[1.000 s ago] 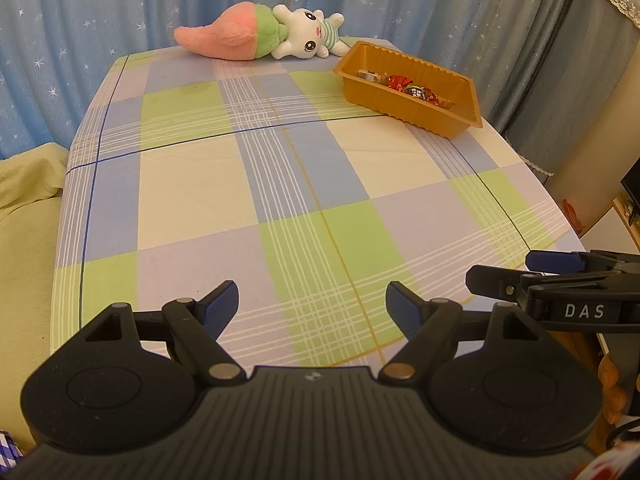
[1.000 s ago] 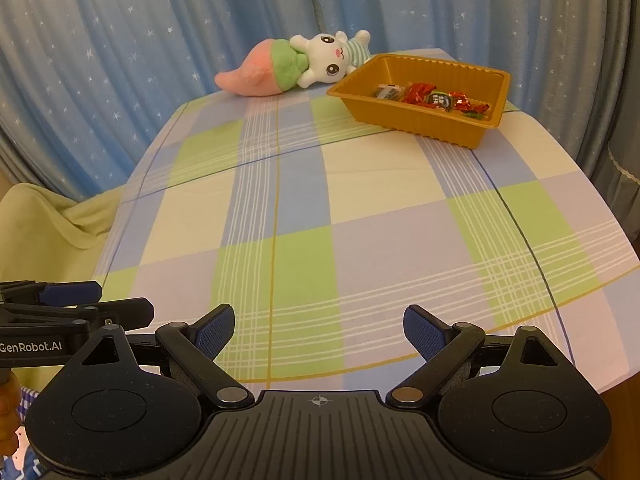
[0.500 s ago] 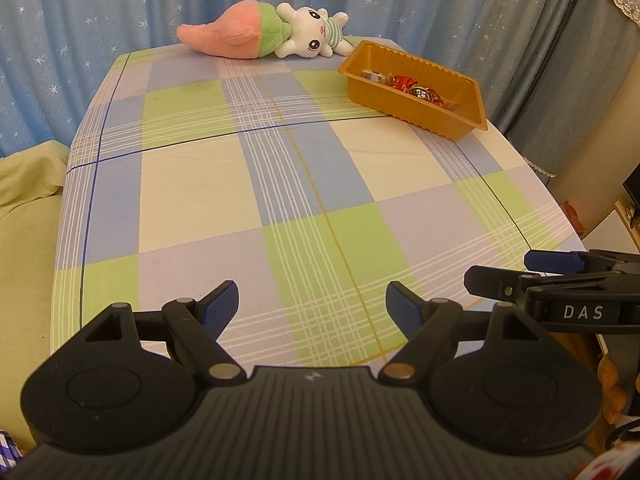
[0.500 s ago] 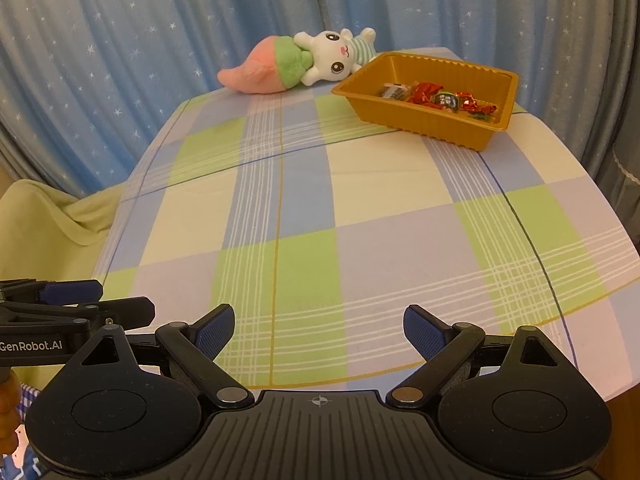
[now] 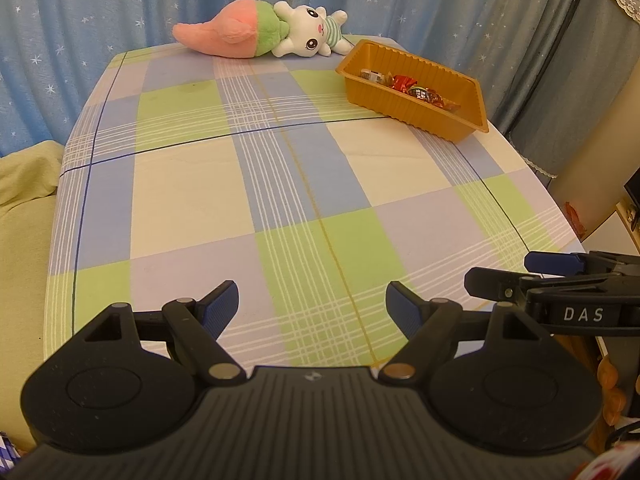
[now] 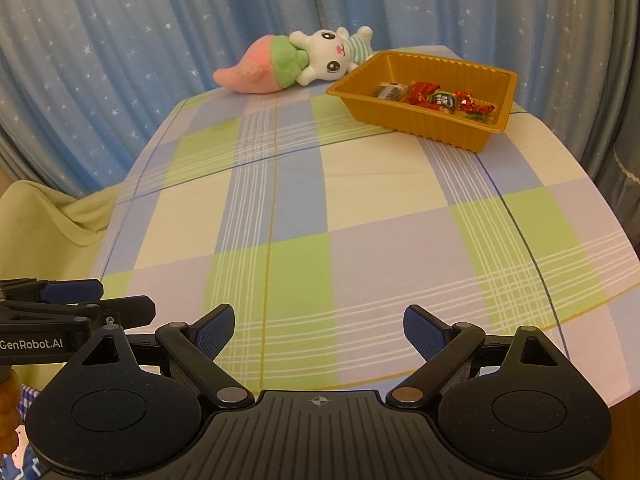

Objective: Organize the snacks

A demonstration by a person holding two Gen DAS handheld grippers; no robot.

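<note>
An orange plastic tray stands at the far right of the checked table and holds several wrapped snacks. My left gripper hovers open over the table's near edge, nothing between its blue pads. My right gripper is open too, over the near edge, with nothing in it. Each gripper shows at the side of the other's view: the right gripper at the right of the left wrist view, the left gripper at the left of the right wrist view. Both are far from the tray.
A pink, green and white plush toy lies at the table's far edge, just left of the tray. Blue star-patterned curtains hang behind. A yellow-green cloth lies left of the table. The checked tablecloth covers the whole top.
Both views have shifted slightly, so the tray and the plush toy sit a little further right in the frames. Both grippers stay open as wide as before.
</note>
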